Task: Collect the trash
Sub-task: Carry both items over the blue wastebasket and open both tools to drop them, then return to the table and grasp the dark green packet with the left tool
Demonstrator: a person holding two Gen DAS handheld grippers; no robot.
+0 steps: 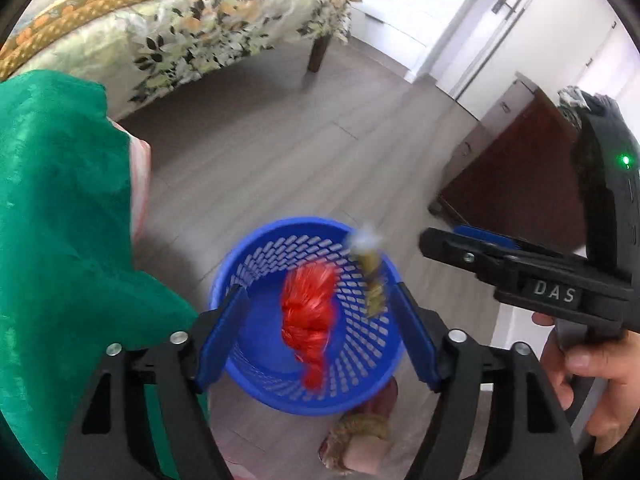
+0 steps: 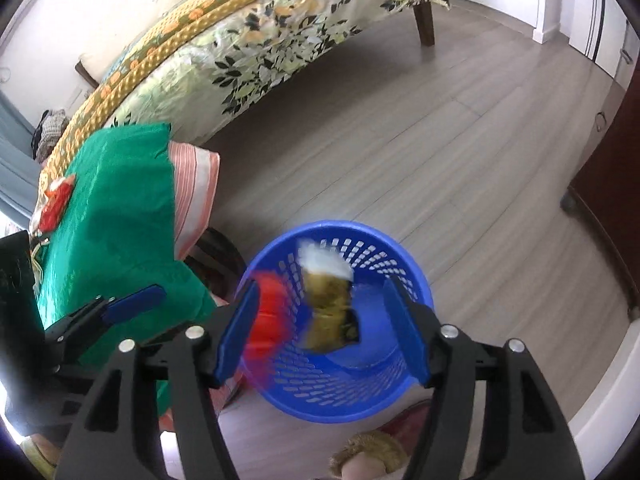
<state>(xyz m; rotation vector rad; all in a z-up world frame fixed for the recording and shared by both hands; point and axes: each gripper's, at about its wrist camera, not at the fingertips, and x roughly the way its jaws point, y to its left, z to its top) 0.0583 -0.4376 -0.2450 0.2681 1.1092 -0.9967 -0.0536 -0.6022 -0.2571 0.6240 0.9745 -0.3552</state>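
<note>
Both tools hung wide open over the blue basket [image 1: 256,360] on the floor. The left tool [image 1: 320,336] held nothing. The right tool [image 2: 324,332] held nothing too. A red wrapper [image 1: 308,320] and a blurry yellow wrapper [image 2: 328,316] were inside the basket.

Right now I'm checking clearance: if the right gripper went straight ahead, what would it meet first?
Probably the yellow-green wrapper, blurred between the open right gripper fingers, then the blue basket below; depth is unclear.
</note>
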